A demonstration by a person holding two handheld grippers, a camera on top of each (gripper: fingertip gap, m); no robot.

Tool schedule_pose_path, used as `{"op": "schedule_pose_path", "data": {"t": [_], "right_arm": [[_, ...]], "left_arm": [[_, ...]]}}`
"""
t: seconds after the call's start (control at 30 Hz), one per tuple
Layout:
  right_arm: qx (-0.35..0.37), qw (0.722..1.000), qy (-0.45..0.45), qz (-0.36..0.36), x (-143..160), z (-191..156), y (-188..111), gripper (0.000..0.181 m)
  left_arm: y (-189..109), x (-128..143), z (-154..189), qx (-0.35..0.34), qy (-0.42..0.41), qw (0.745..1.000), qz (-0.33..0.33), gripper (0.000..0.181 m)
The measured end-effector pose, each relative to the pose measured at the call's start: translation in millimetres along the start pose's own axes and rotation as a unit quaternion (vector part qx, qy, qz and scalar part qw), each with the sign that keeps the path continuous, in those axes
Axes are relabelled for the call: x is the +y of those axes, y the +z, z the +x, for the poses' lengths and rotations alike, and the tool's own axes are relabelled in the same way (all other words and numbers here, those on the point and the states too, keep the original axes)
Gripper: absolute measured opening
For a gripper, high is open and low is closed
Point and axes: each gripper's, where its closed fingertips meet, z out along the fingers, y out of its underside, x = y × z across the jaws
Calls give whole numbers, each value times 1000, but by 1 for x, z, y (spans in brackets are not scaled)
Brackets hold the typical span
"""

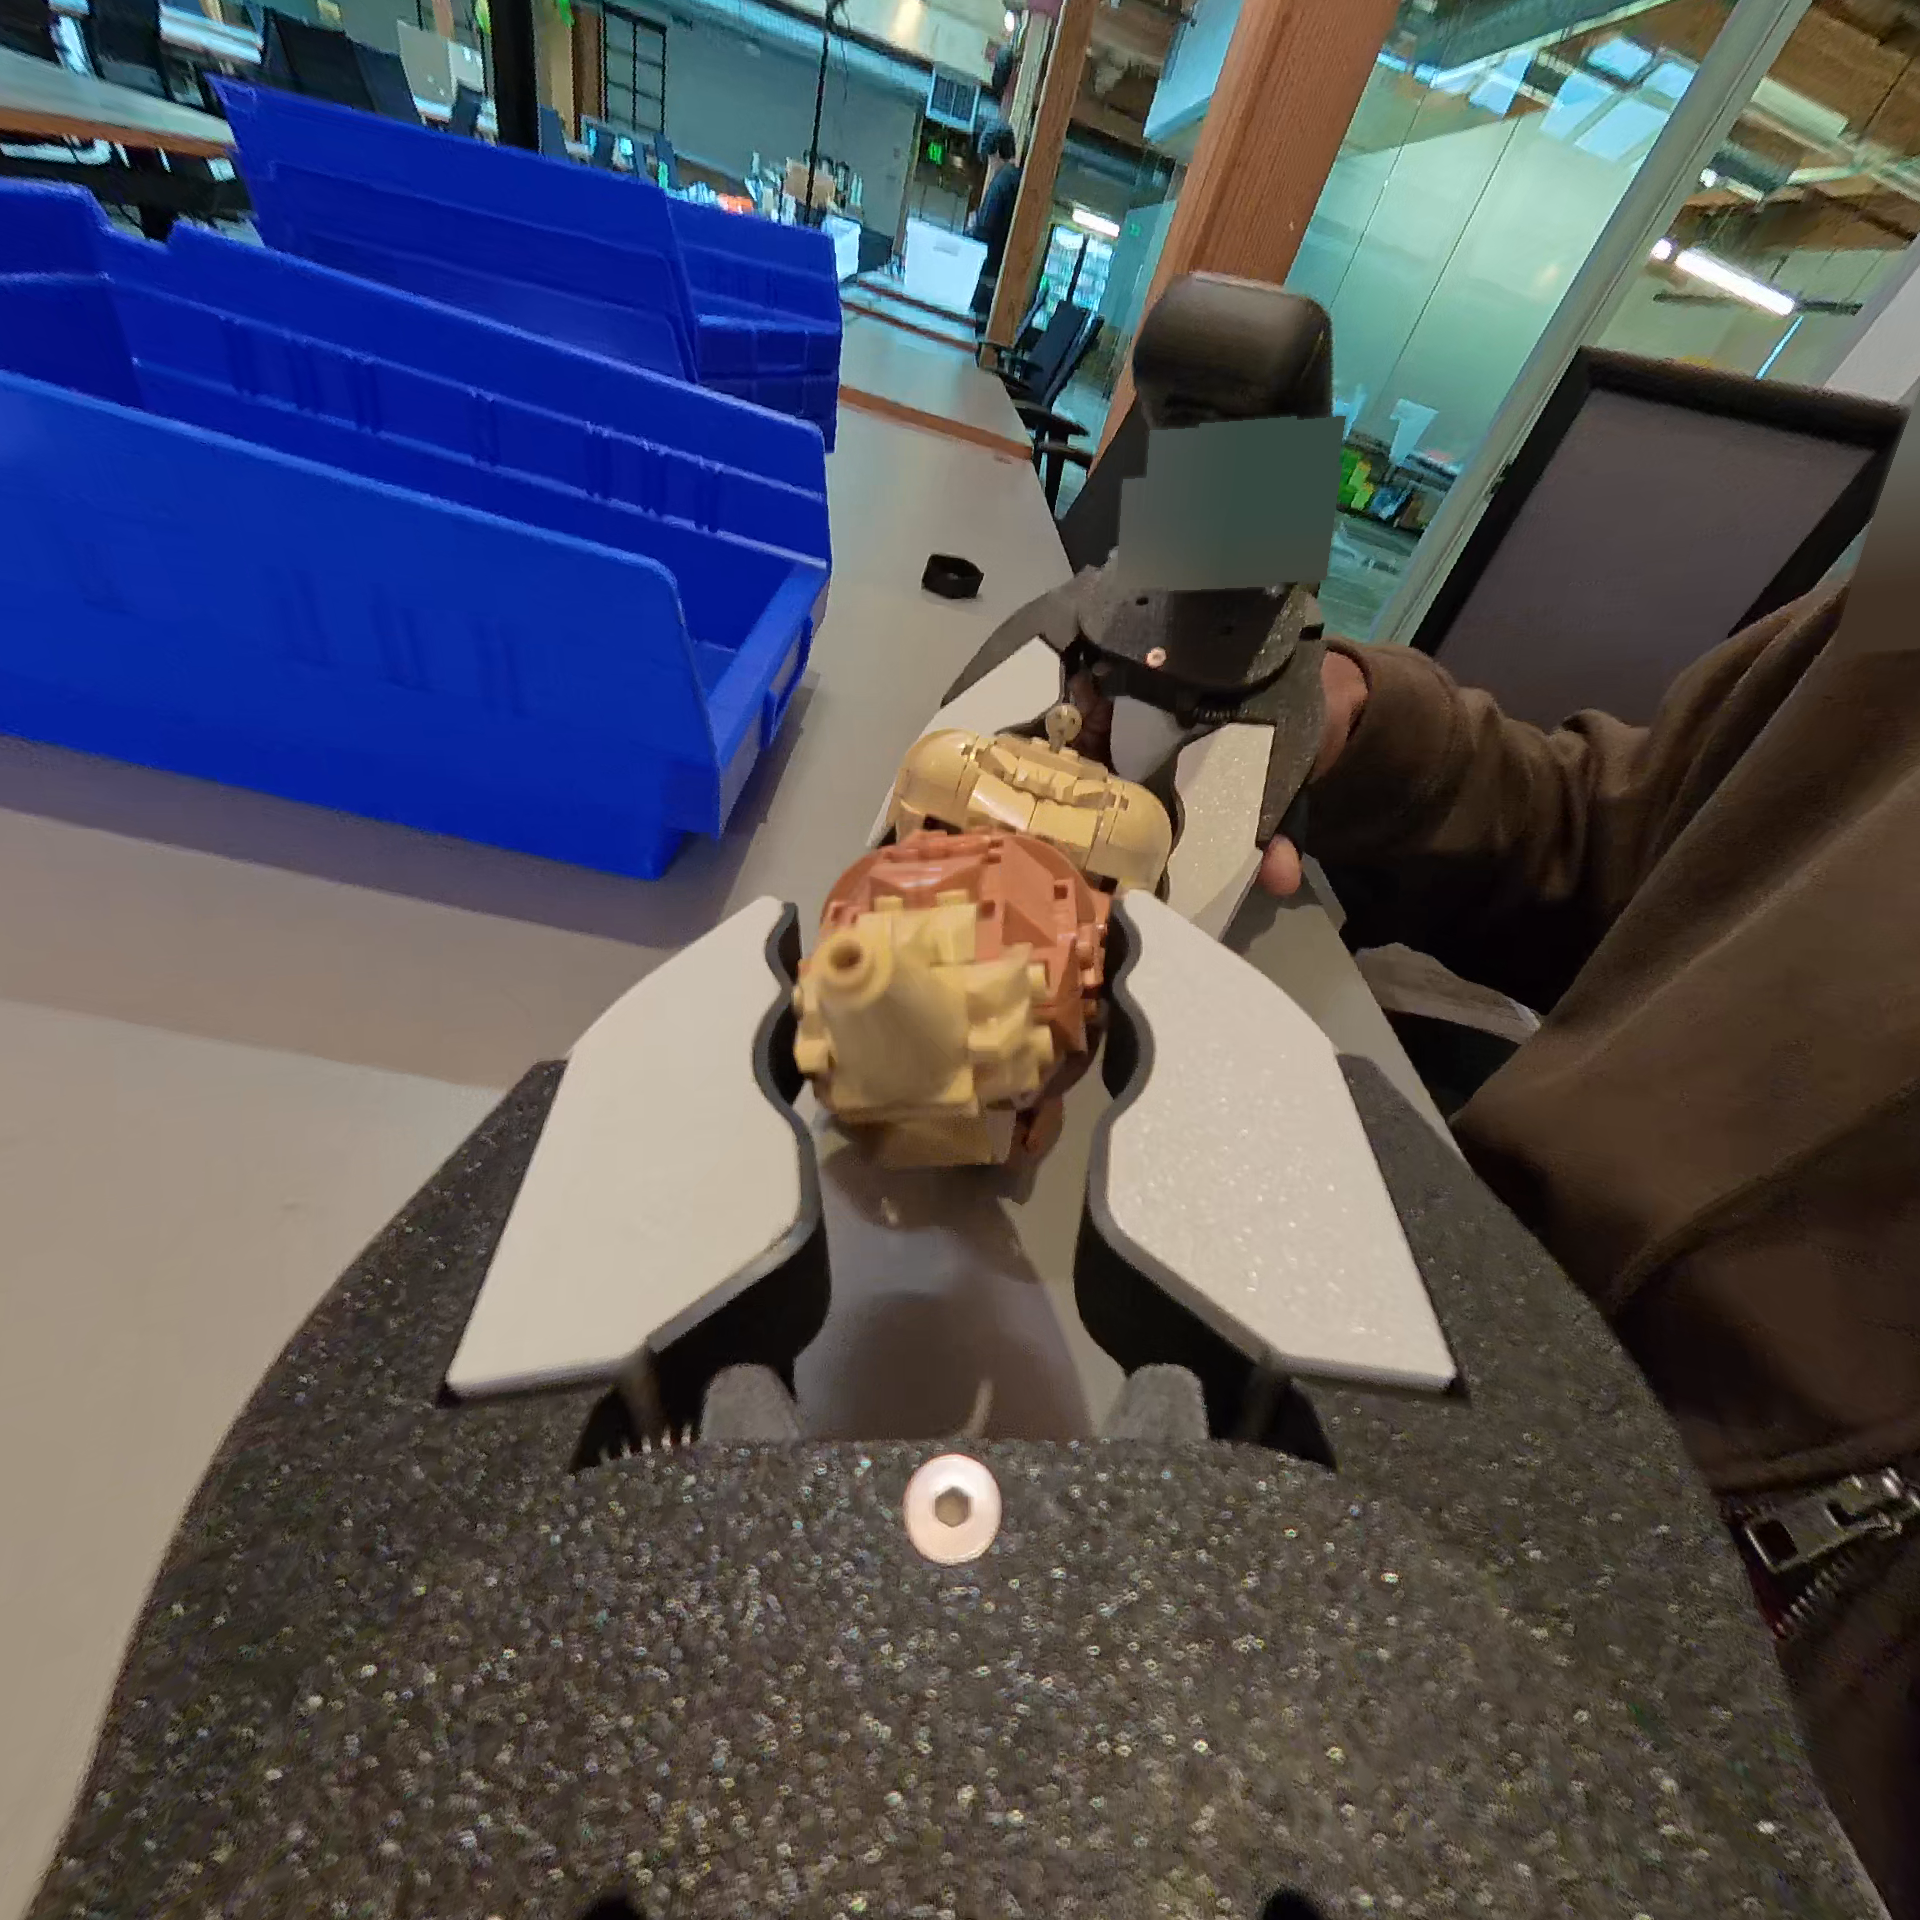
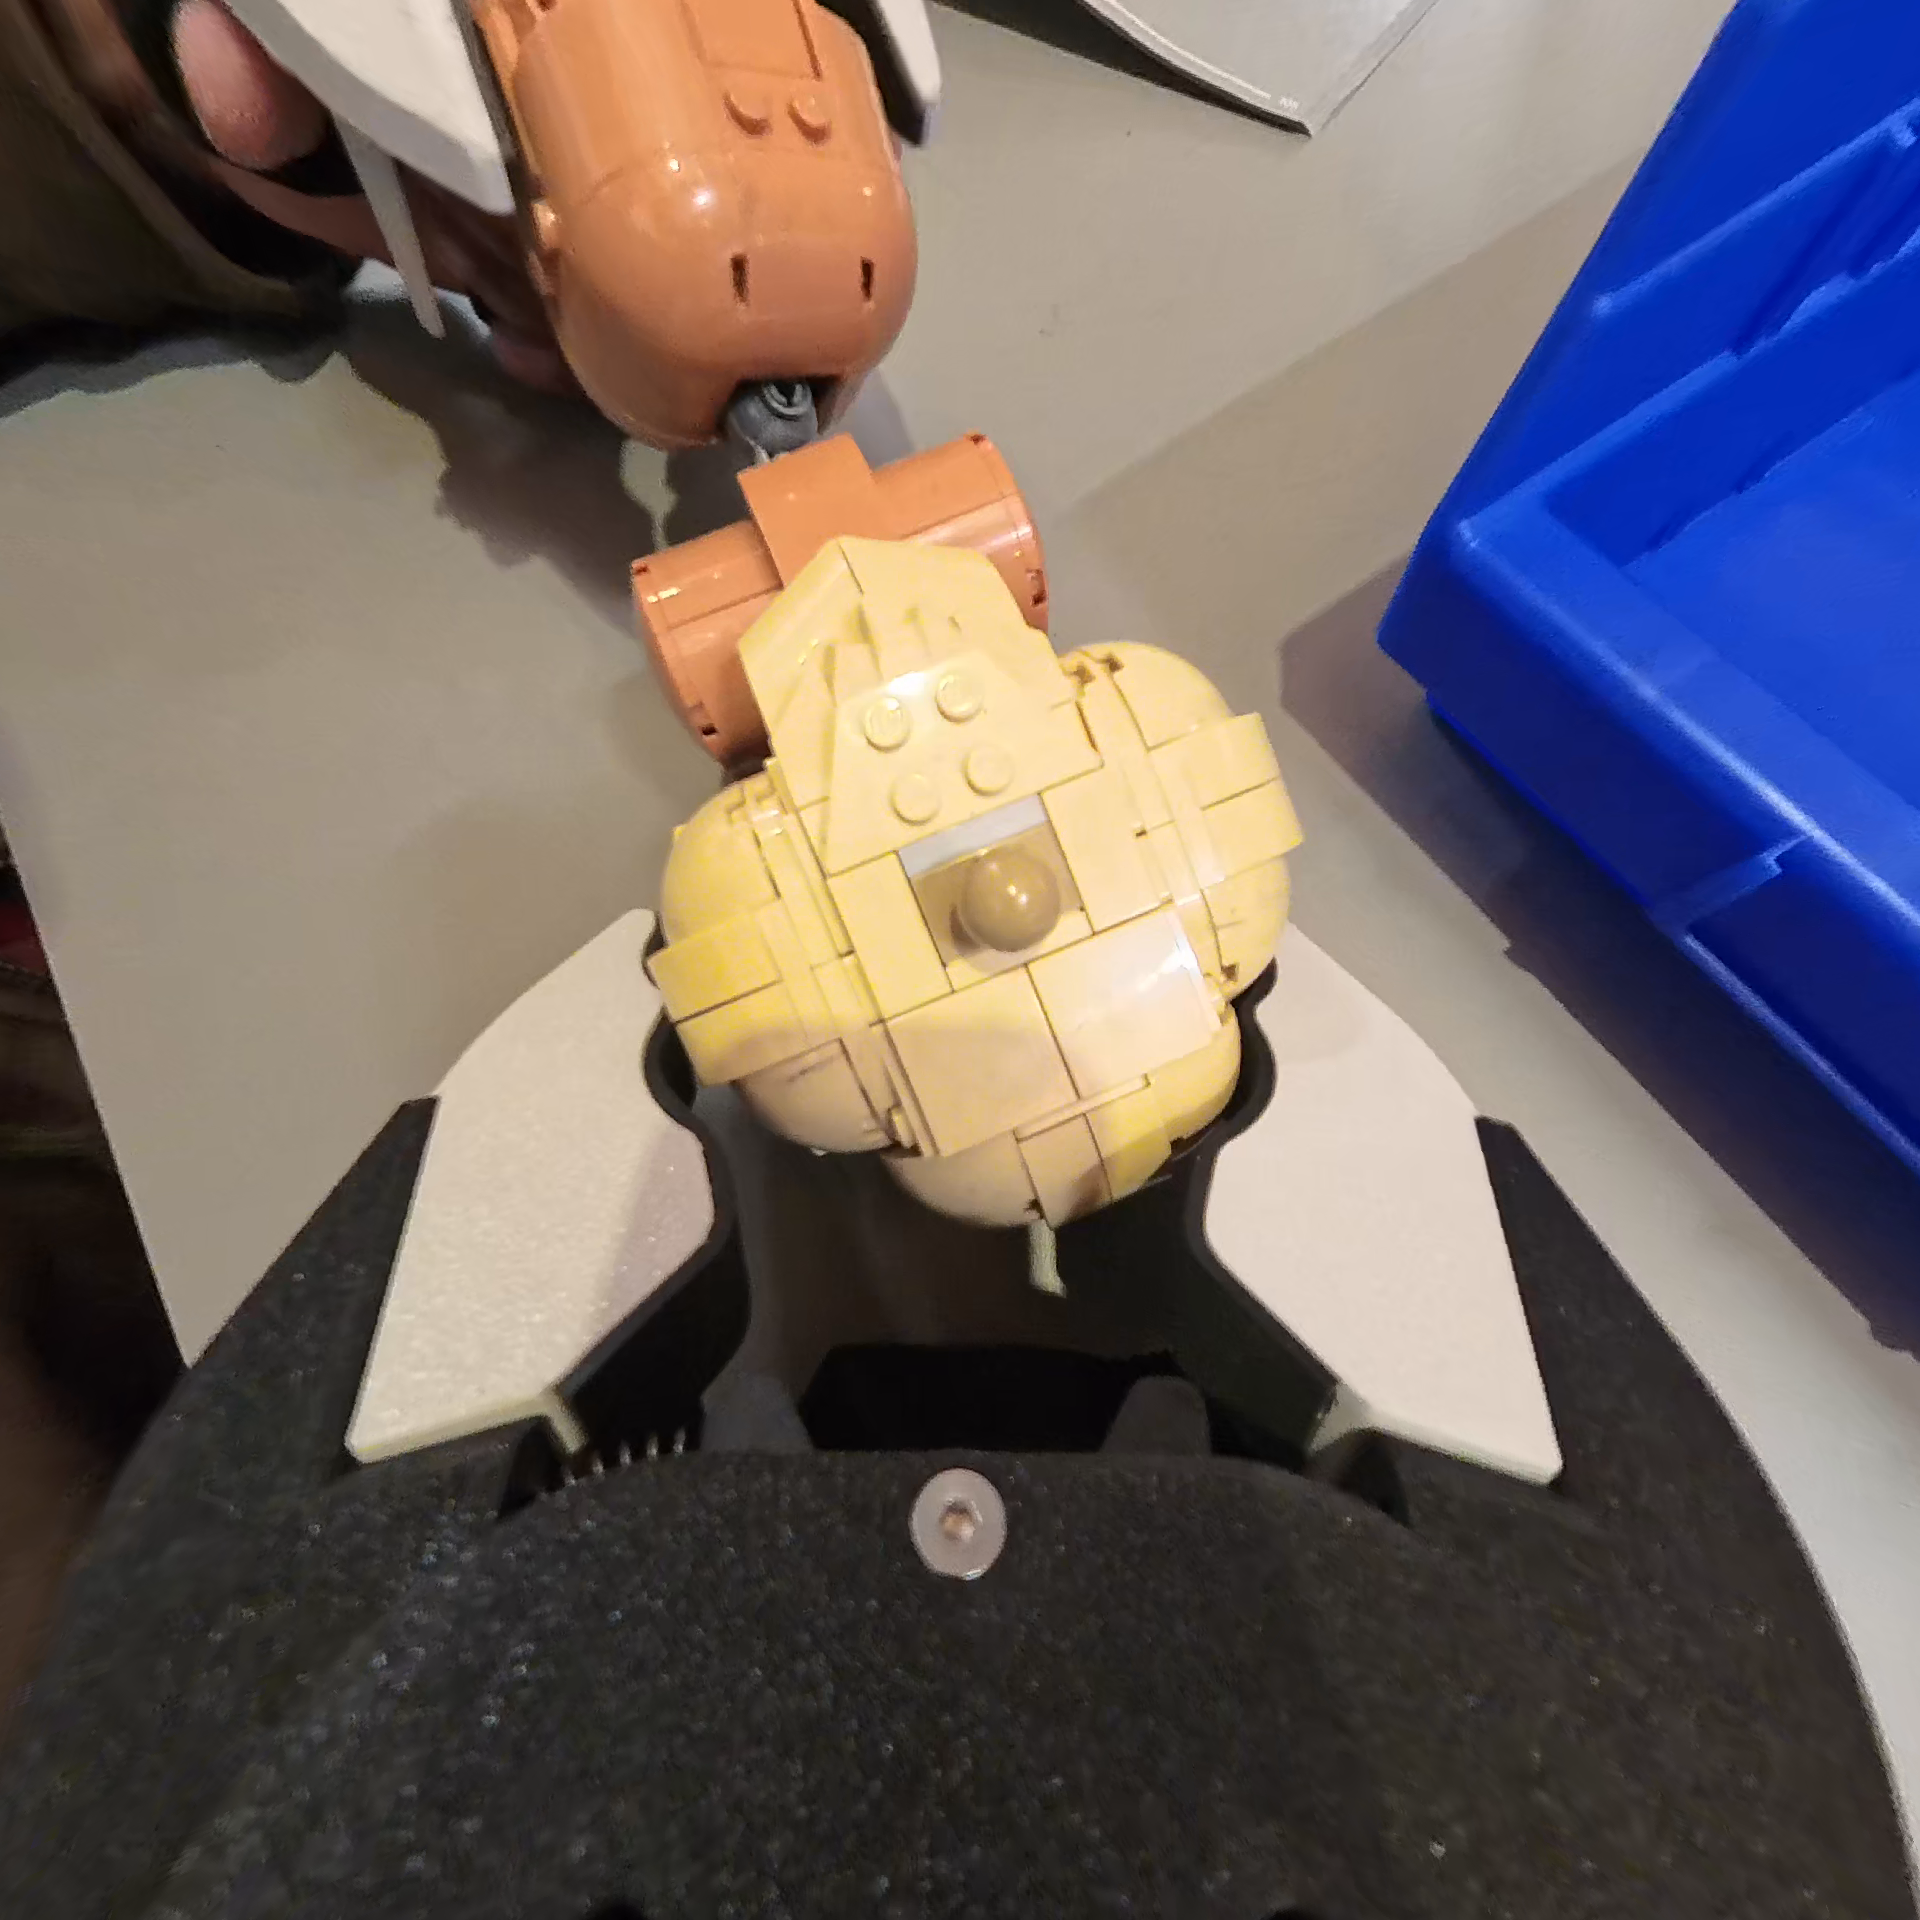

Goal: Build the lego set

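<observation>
We find the left gripper (image 1: 951, 1023) clamped on the brown-and-tan body section (image 1: 956, 997) and the right gripper (image 2: 951, 1049) clamped on the tan rounded section (image 2: 971, 925), both above the table (image 2: 312, 727), and we advise aligning the grey joint (image 2: 774, 410) squarely before pressing.

You're looking at a tan and reddish-brown lego body (image 1: 951, 1023) between your left gripper's (image 1: 951, 997) pale grey fingers (image 1: 665, 1132), its speckled black housing below. Your right gripper (image 2: 961, 1049) is showing a pale yellow-tan lego ball (image 2: 977, 935). Blue bins (image 1: 395, 520) are sitting on the grey table (image 1: 260, 1091).
</observation>
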Motion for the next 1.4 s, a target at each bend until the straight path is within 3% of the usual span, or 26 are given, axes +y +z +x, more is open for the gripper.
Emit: {"op": "schedule_pose_path", "data": {"t": [0.27, 0.57, 0.87, 1.13, 1.3, 1.4], "right_arm": [[5, 1000, 7, 1, 0, 3, -1, 102], [-4, 1000, 3, -1, 1, 2, 0, 102], [13, 1000, -1, -7, 6, 3, -6, 101], [51, 999, 7, -8, 9, 11, -39, 94], [53, 998, -5, 20, -20, -9, -48, 100], [114, 993, -11, 4, -39, -11, -38, 81]], "left_arm": [[2, 25, -2, -19, 67, 993, -100, 54], [2, 26, -3, -19, 86, 991, -105, 54], [-4, 24, -5, -30, 73, 993, -92, 53], [-15, 15, 0, -11, 52, 997, -56, 53], [-21, 1, 16, 11, 62, 998, -24, 53], [-25, -13, 31, 33, 70, 997, 0, 53]]}}
